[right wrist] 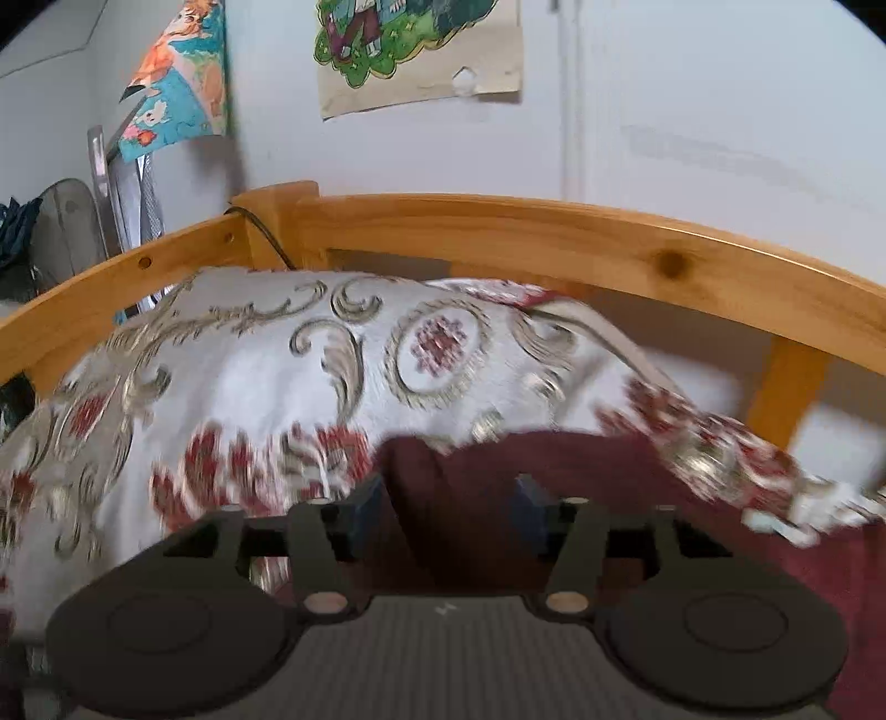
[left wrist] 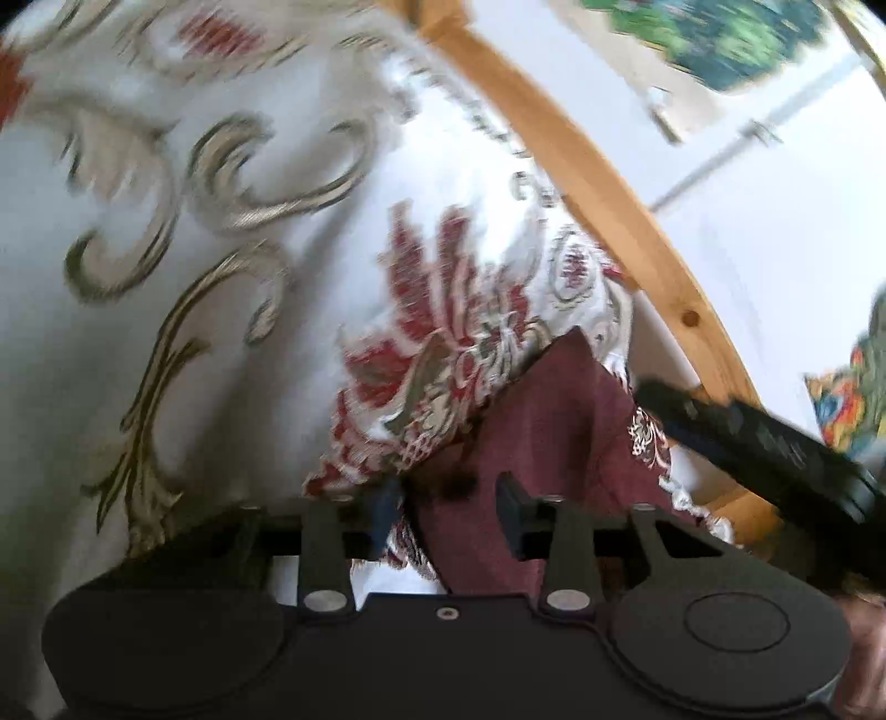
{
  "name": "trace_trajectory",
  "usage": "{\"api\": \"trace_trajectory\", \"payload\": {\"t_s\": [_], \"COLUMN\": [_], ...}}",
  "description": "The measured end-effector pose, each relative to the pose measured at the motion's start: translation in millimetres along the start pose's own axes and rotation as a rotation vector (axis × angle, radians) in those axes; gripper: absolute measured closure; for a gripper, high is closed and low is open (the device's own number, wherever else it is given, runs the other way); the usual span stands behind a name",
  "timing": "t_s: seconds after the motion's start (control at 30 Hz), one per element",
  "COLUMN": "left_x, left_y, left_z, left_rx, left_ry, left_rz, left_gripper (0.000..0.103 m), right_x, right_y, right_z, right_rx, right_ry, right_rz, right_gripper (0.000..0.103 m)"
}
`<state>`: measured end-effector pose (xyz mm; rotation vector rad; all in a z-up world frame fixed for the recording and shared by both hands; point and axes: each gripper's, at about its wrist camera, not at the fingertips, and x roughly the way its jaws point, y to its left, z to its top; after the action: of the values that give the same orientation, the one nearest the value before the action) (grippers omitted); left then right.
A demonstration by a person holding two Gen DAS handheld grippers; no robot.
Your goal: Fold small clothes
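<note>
Bedroom: wooden bed frame (right wrist: 498, 221), wall posters (right wrist: 415, 50)

Between the matt black plastic fingers of the left gripper (left wrist: 451, 512) hangs a maroon cloth (left wrist: 531, 421), soft and dull, its edge stitched in pale thread. Beyond the fingertips lies a woven bedspread (left wrist: 232, 232), white with slightly shiny gold and red brocade. Past the right gripper (right wrist: 451, 512) runs a varnished pine bed rail (right wrist: 498, 227), smooth and knotty; above it, a creased paper poster (right wrist: 421, 50)

Soft daylight, motion blur, fisheye-warped edges
</note>
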<state>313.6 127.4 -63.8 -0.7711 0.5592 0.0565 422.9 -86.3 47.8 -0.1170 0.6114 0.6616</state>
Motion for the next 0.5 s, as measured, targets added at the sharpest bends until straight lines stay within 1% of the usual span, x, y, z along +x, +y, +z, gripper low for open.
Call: {"api": "trace_trajectory", "payload": {"t_s": [0.03, 0.13, 0.23, 0.3, 0.33, 0.37, 0.4, 0.43, 0.5], "left_x": [2, 12, 18, 22, 24, 27, 29, 30, 28], "left_y": [-5, -17, -24, -27, -28, -28, -26, -23, -16], "left_z": [-1, -2, -7, -8, -8, -7, -5, -2, 2], "left_rx": [0.05, 0.22, 0.358, 0.421, 0.443, 0.452, 0.448, 0.42, 0.358], "left_ry": [-0.001, 0.011, 0.007, 0.008, 0.013, 0.021, 0.032, 0.034, 0.034], "left_rz": [0.007, 0.018, 0.015, 0.013, 0.016, 0.026, 0.039, 0.041, 0.044], "left_gripper": [0.054, 0.053, 0.052, 0.056, 0.065, 0.08, 0.086, 0.091, 0.094], "right_x": [-9, -43, -81, -109, -123, -137, -148, -161, -187], "right_y": [-1, -7, -13, -16, -19, -21, -24, -26, -29], "right_z": [-6, -36, -73, -101, -115, -129, -141, -153, -176], "right_rx": [-0.009, -0.018, 0.005, 0.035, 0.065, 0.108, 0.145, 0.177, 0.217], "right_ry": [0.005, 0.028, 0.047, 0.053, 0.052, 0.051, 0.051, 0.054, 0.059], "right_rz": [-0.007, -0.028, -0.054, -0.075, -0.085, -0.091, -0.096, -0.108, -0.153], "right_gripper": [0.034, 0.028, 0.025, 0.023, 0.023, 0.023, 0.023, 0.023, 0.023]}}
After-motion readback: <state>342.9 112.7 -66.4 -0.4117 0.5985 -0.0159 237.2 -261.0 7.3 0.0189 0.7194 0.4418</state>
